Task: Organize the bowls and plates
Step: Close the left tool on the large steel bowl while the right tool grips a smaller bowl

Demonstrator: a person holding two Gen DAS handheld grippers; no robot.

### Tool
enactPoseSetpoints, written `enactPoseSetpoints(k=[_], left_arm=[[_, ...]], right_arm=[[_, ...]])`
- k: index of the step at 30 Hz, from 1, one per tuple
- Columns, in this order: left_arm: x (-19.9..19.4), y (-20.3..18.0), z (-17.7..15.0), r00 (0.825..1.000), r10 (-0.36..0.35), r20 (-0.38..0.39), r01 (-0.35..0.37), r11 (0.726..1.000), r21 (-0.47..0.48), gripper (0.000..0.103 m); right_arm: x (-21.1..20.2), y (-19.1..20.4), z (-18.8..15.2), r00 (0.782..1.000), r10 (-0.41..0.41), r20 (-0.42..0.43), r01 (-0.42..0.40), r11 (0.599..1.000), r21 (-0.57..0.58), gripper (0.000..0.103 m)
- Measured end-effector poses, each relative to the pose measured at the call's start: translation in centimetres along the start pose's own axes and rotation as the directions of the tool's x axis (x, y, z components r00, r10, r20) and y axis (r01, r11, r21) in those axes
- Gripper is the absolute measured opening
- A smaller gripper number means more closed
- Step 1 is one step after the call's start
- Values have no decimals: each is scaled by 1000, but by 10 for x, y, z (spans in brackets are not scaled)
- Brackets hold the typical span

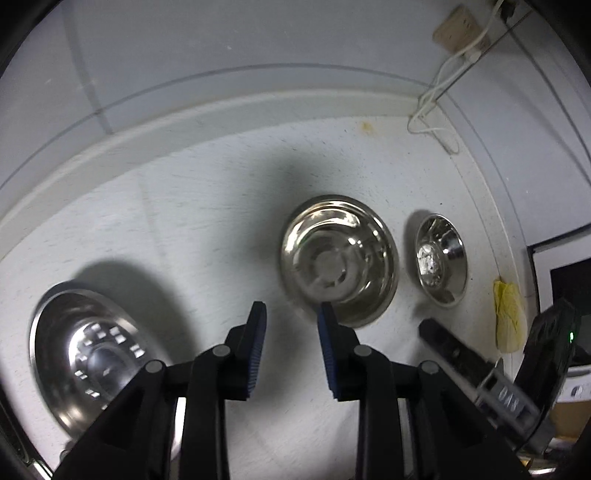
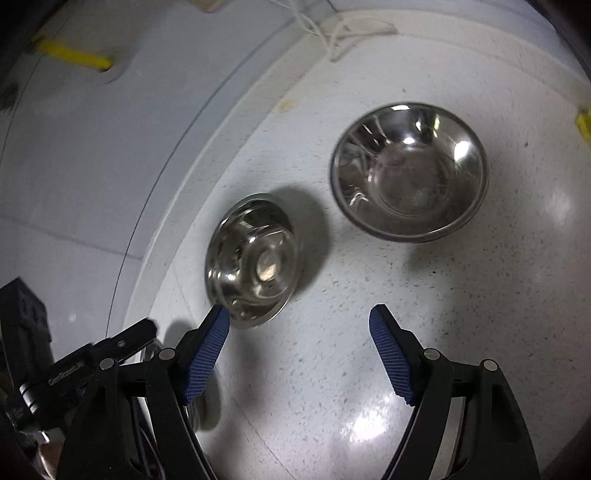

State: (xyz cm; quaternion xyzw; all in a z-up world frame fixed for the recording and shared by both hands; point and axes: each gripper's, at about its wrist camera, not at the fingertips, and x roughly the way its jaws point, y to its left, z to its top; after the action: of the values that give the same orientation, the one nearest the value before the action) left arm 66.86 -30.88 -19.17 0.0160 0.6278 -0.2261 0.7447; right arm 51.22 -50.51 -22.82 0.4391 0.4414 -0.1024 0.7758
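Note:
Steel dishes lie on a white speckled counter [image 1: 207,206]. In the left wrist view a wide shallow steel dish [image 1: 85,350] is at the lower left, a middle steel bowl [image 1: 340,258] sits just beyond my fingertips, and a small bowl [image 1: 441,258] lies to its right. My left gripper [image 1: 291,308] hangs above the counter, open, with nothing between its blue pads. In the right wrist view the middle bowl [image 2: 255,258] lies by the left fingertip [image 2: 218,325] and a deeper steel bowl [image 2: 410,170] sits further off. My right gripper [image 2: 300,314] is wide open and empty.
A raised white rim [image 1: 229,110] borders the counter at the wall. A white cable [image 1: 439,85] hangs from a wall socket [image 1: 458,29]. A yellow scrap [image 1: 509,317] lies at the right edge. The other gripper's black finger [image 1: 454,350] reaches in from the right.

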Motion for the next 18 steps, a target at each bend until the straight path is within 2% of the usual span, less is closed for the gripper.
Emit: enactPoseSetpoints(k=[4,10,18], left_arm=[[36,-18,16,999,30,-37,-30,1000,8,27],[60,-15,30,996,71,-62,-70,997,13,27],[78,-8,45,995,60,-80,-62,998,-16,27]], right_arm=[[21,-3,12,1000,-1,-18,1,1000,15,74],[53,-1,30,999,2,-49,-1,1000,24,74],[74,11,42,998,-30,-62,30,999,-12,73]])
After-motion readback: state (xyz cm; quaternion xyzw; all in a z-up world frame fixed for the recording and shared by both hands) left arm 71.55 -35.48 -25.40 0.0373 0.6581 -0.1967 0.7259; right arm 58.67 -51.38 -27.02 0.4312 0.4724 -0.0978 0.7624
